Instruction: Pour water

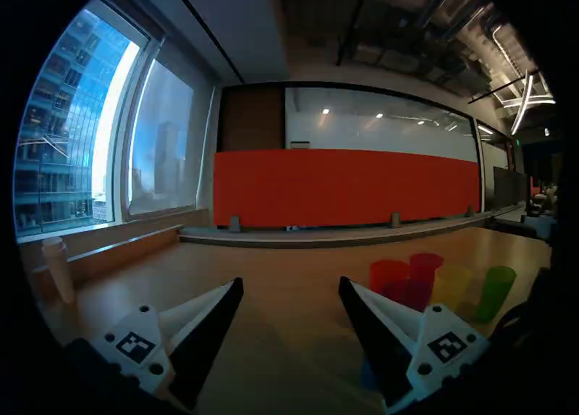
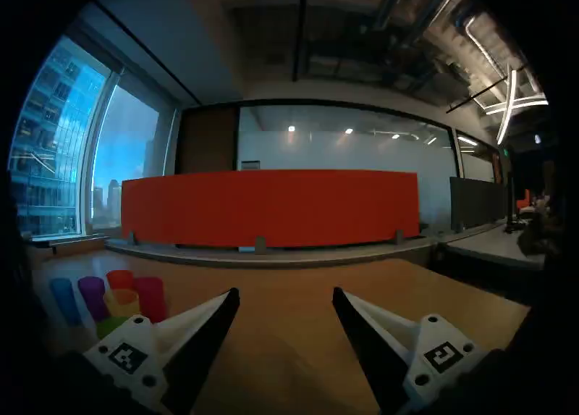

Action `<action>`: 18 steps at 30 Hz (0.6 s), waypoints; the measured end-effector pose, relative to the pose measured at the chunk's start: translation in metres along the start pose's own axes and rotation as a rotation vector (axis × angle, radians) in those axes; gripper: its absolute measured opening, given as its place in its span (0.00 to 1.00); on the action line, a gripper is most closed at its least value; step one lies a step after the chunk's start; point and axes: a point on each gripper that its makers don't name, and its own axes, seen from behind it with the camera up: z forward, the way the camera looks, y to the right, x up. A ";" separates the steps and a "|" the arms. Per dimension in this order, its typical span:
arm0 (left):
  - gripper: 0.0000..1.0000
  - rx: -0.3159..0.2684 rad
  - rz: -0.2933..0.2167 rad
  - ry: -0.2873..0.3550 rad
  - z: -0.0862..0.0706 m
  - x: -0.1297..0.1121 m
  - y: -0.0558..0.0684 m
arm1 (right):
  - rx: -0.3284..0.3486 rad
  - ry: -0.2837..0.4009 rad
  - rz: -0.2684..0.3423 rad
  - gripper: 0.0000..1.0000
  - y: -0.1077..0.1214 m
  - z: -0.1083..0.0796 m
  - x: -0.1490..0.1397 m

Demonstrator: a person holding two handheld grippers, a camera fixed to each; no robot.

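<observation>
Hovering over wooden table (image 1: pixel 289 266), left gripper (image 1: pixel 291 290) is holding its fingers wide apart, gripping nothing, pointing at red partition (image 1: pixel 347 187). Coloured cups (image 1: pixel 450 284) are standing clustered on table in front of partition's right end, just behind right finger: orange, red, yellow, green among them. Tall pale tumbler (image 1: pixel 58 270) is standing beyond partition's left end, by window (image 1: pixel 72 140). Right gripper (image 2: pixel 284 293) is likewise gaping, empty, facing partition; in right gripper view, cups are sitting before partition's left end.

wooden table (image 1: pixel 289 292) with a cluster of coloured cups (image 1: pixel 443 284)
</observation>
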 end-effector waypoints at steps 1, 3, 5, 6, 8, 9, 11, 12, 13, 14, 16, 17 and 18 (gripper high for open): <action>0.98 0.000 0.000 0.000 0.000 0.000 0.000 | 0.000 -0.001 0.000 1.00 0.000 0.000 -0.001; 0.98 0.000 0.000 0.000 0.000 0.000 0.000 | -0.001 -0.002 0.000 1.00 0.001 0.000 -0.002; 0.98 0.000 0.000 0.000 0.000 0.000 0.000 | -0.002 -0.006 -0.002 1.00 0.001 0.000 -0.004; 0.98 0.000 0.000 0.000 0.000 0.000 0.000 | -0.002 -0.008 -0.003 1.00 0.001 0.000 -0.005; 0.98 0.000 0.000 0.000 0.000 0.000 0.000 | -0.002 -0.013 -0.004 1.00 0.001 0.000 -0.007; 0.98 0.000 0.000 0.000 0.000 0.000 0.000 | -0.002 -0.015 -0.005 1.00 0.001 0.000 -0.008; 0.98 0.000 0.000 0.000 0.000 0.000 0.000 | -0.003 -0.021 -0.008 1.00 0.002 0.001 -0.011; 0.98 0.000 0.000 0.000 0.000 0.000 0.000 | -0.004 -0.024 -0.010 1.00 0.002 0.001 -0.012; 0.98 0.000 0.000 0.000 0.000 0.000 0.000 | -0.004 -0.026 -0.012 1.00 0.002 0.001 -0.012; 0.98 0.000 0.000 0.000 0.000 0.000 0.000 | -0.004 -0.029 -0.014 1.00 0.002 0.001 -0.013; 0.98 0.000 0.000 0.000 0.000 0.000 0.000 | -0.003 -0.031 -0.017 1.00 0.002 0.001 -0.014; 0.98 0.000 0.000 0.000 0.000 0.000 0.000 | -0.003 -0.031 -0.018 1.00 0.001 0.001 -0.014; 0.98 0.000 0.000 0.000 0.000 0.000 0.000 | -0.002 -0.032 -0.019 1.00 0.001 0.000 -0.014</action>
